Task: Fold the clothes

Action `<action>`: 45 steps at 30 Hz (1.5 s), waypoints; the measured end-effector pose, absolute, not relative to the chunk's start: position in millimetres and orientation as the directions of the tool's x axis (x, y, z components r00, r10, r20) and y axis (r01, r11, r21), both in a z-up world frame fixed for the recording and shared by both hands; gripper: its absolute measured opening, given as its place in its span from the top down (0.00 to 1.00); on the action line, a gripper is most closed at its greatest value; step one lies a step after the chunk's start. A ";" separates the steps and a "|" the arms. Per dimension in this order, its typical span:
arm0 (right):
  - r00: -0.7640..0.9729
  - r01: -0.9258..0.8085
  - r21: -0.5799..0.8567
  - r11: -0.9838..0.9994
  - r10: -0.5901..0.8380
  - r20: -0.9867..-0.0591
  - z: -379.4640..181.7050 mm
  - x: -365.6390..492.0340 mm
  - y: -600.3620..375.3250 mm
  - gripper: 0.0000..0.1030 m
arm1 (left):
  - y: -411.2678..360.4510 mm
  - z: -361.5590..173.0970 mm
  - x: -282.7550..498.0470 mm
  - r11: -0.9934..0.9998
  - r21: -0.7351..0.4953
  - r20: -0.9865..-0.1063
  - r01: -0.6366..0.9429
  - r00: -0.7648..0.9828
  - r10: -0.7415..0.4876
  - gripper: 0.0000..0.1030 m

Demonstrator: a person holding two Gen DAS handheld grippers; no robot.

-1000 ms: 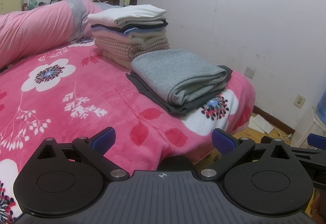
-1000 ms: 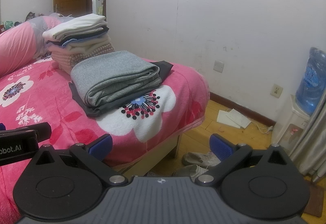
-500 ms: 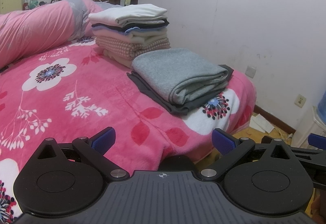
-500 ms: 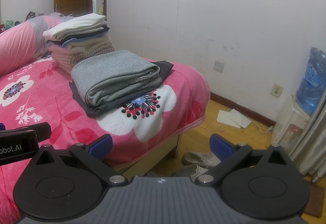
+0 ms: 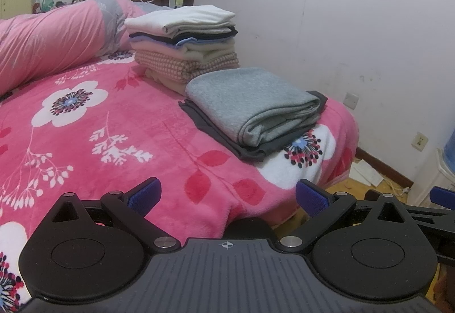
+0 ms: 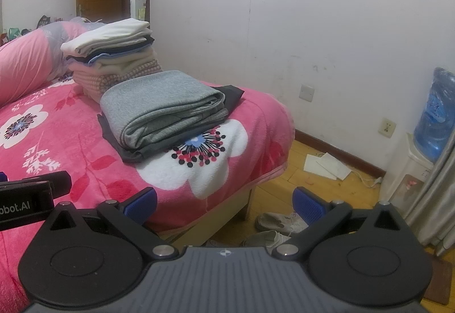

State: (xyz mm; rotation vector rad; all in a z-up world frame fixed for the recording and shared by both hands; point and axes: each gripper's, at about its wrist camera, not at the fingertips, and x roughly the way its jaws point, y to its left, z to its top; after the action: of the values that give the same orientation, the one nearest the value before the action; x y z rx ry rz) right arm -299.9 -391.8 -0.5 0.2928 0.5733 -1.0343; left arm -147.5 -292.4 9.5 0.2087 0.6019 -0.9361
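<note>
i held both claws low at the near edge of the bed (image 5: 119,142), side by side and level, looking across the pink flowered blanket toward the clothes. my left claw (image 5: 226,196) had its blue pads wide apart with nothing between them, and my right claw (image 6: 224,203) was spread the same way and just as empty. i judged that i kept them back and open like this because nothing lay loose in front of me to grab; the bare stretch of blanket near me looked like the working space, and it carried no garment.

the clothes sat toward the far right corner of the bed, near the white wall. the grey top (image 5: 250,102) lay closest, folded into a thick, soft rectangle with its rounded fold edges facing me, resting on a flat dark garment (image 5: 253,152) whose edges stuck out under it on the near side and at the far corner. just behind it, touching or very nearly so, stood the tall stack (image 5: 184,39): a white piece on top, then dark, pale blue, cream and a pink checked one lower down, all squared up fairly neatly. a rolled pink quilt (image 5: 48,42) lay along the far left. from this i judged the folding was done or almost so, since every piece i could see was already folded.

on my right the floor showed shoes (image 6: 278,223) by the bed and a water jug (image 6: 435,113) on its stand.
</note>
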 end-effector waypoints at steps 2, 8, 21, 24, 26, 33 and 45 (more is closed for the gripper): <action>0.383 0.871 -0.036 0.490 -0.723 -0.575 -0.6 -299.4 -391.7 0.00 | -292.2 9.5 -147.3 0.587 -0.085 -0.569 0.805 0.444 -0.692 0.01; 0.383 0.871 -0.036 0.491 -0.722 -0.576 -0.9 -298.1 -391.4 0.00 | -291.7 9.1 -146.9 0.588 -0.085 -0.570 0.804 0.445 -0.691 0.01; 0.383 0.870 -0.037 0.492 -0.720 -0.578 -1.5 -298.0 -389.9 0.00 | -290.4 8.0 -145.7 0.591 -0.088 -0.574 0.802 0.443 -0.688 0.01; 0.383 0.870 -0.037 0.492 -0.720 -0.578 -1.5 -298.1 -389.6 0.00 | -290.2 7.9 -145.5 0.591 -0.089 -0.575 0.802 0.443 -0.688 0.01; 0.383 0.870 -0.036 0.492 -0.720 -0.578 -1.8 -298.2 -389.2 0.00 | -290.0 7.9 -145.4 0.591 -0.089 -0.575 0.801 0.444 -0.688 0.01; 0.383 0.870 -0.036 0.492 -0.720 -0.579 -2.1 -297.5 -388.6 0.00 | -289.3 7.5 -144.8 0.592 -0.091 -0.576 0.801 0.443 -0.687 0.01; 0.383 0.870 -0.036 0.492 -0.719 -0.581 -2.3 -298.5 -388.2 0.00 | -289.7 6.9 -145.4 0.594 -0.091 -0.581 0.799 0.442 -0.684 0.01</action>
State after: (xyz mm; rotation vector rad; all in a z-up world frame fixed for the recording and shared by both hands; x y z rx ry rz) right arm -298.5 -388.2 -2.3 0.2957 0.5796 -1.0314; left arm -145.4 -289.7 6.9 0.2085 0.6182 -0.9281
